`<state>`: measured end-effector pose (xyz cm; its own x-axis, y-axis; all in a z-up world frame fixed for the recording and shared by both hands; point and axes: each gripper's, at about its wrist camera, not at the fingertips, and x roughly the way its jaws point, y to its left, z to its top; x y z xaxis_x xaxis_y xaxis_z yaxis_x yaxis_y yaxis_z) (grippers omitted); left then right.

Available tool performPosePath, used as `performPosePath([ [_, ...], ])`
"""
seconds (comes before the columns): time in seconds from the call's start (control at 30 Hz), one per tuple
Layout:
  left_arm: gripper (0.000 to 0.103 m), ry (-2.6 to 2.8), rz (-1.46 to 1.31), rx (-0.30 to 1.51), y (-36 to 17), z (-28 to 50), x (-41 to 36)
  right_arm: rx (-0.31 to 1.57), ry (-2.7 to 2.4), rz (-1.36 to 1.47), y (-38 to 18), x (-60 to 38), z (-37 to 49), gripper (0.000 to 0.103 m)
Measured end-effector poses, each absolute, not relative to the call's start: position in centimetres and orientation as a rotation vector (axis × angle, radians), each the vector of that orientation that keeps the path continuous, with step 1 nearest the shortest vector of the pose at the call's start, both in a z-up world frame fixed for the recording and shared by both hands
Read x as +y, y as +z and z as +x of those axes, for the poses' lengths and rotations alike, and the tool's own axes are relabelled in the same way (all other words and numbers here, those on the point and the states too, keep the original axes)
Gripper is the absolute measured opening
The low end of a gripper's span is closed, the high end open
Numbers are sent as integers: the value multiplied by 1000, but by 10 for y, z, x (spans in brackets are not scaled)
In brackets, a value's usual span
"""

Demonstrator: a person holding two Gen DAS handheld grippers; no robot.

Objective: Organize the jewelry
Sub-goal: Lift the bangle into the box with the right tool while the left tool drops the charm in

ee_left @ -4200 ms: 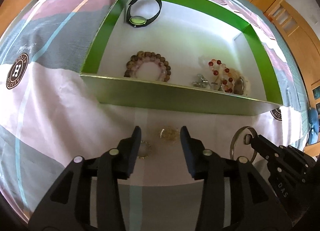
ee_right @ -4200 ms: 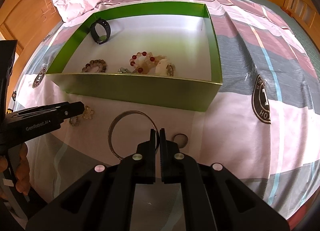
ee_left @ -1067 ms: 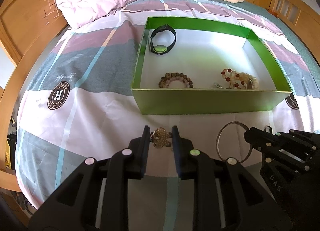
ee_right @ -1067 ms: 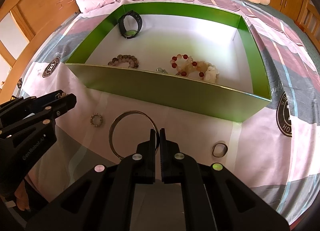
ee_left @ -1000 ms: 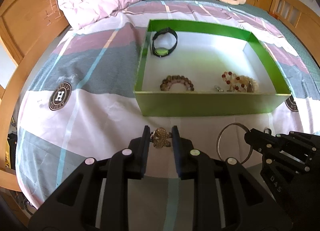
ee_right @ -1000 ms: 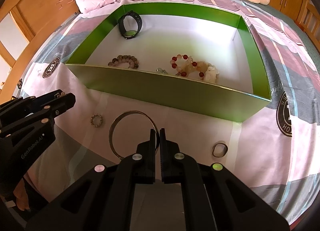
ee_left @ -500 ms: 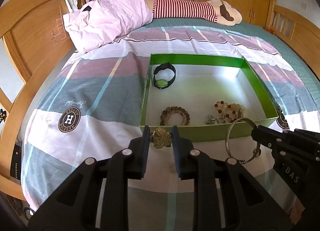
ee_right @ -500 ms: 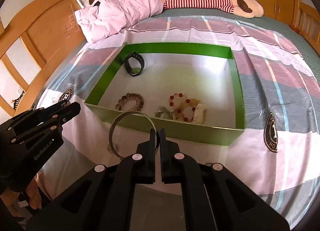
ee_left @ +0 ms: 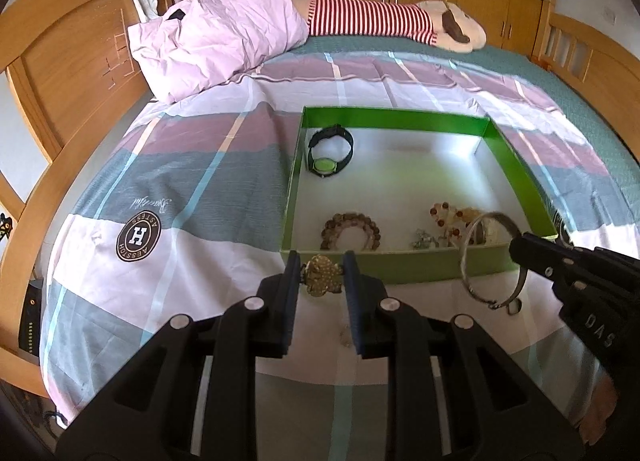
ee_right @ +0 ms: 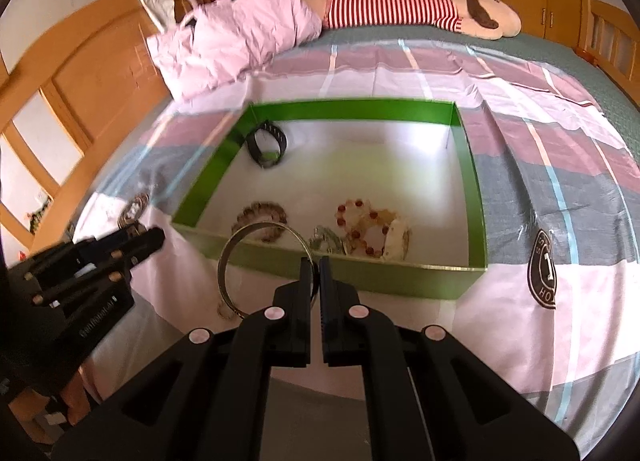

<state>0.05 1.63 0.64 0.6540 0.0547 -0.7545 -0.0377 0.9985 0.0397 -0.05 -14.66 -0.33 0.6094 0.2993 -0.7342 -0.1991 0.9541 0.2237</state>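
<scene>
In the left wrist view my left gripper [ee_left: 320,273] is shut on a gold flower-shaped brooch [ee_left: 322,280], held in the air before the near wall of the green box [ee_left: 384,115]. My right gripper [ee_right: 315,267] is shut on the rim of a thin silver bangle [ee_right: 221,265], which hangs left of its fingers over the box's near edge. The same bangle [ee_left: 463,265] shows at the right of the left wrist view. Inside the box lie a black watch [ee_left: 330,151], a brown bead bracelet [ee_left: 351,229] and a red-and-clear bead bracelet [ee_right: 368,227].
On the bedspread in front of the box lie a small beaded ring [ee_right: 226,311] and a small ring [ee_left: 514,307]. A pink pillow [ee_left: 216,41] and a striped plush toy [ee_left: 372,21] lie behind. The wooden headboard [ee_left: 72,73] runs along the left.
Both grippers have risen with their pieces: brooch and bangle, near the bedspread a second ago, now hang level with the box's near wall. Both views have tipped up, showing more of the room.
</scene>
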Motion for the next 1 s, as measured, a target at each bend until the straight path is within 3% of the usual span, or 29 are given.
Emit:
performPosePath([
  [0.33,22,59,-62,787,40,40,33,770,230,225,5,-163,27,4],
  [0.87,22,-108,-103,956,-26,110,-1,901,101,230,-47,-170,68,4],
  [0.97,26,-119,-123,984,-33,112,-2,914,88,241,-50,-174,69,6],
  [1.0,29,-115,-128,989,-34,112,-1,922,86,252,-51,-176,69,16],
])
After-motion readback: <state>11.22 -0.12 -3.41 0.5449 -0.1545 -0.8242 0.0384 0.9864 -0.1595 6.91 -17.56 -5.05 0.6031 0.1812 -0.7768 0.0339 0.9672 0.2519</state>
